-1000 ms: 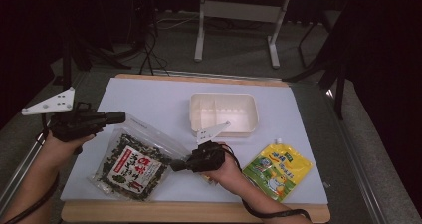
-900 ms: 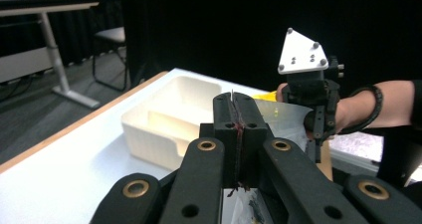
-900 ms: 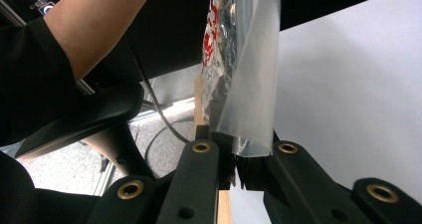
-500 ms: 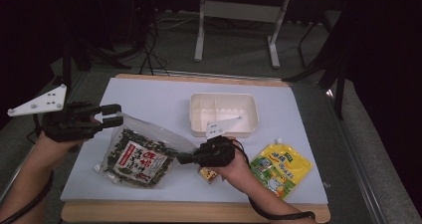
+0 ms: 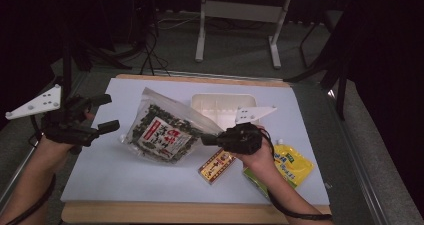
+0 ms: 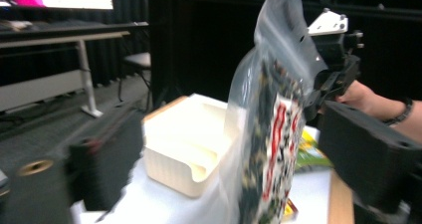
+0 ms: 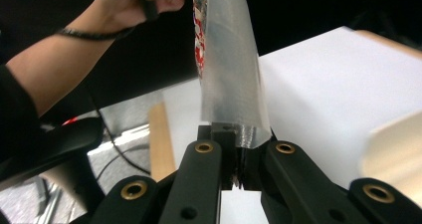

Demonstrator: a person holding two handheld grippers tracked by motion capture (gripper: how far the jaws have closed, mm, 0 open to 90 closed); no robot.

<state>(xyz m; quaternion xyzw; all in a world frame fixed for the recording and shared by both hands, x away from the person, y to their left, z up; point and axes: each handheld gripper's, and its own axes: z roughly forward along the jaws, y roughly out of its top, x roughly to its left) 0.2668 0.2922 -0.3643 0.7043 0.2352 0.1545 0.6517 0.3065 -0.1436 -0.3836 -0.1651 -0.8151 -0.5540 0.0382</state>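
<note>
A clear bag of dark seaweed with a red and white label hangs tilted above the white table. My right gripper is shut on the bag's clear top edge, and the bag rises from its jaws. My left gripper is open at the table's left, a little apart from the bag's left side. In the left gripper view the bag stands upright ahead, between the wide-spread jaws, with the right gripper behind it.
A white divided tray sits at the back centre, right behind the bag. A small red and yellow packet lies under my right hand. A yellow-green pouch lies at the front right. The wooden table edge runs along the front.
My right gripper has lifted the bag by its clear edge and carried it right, toward the tray. The left gripper's jaws have spread apart. The small packet has come into sight.
</note>
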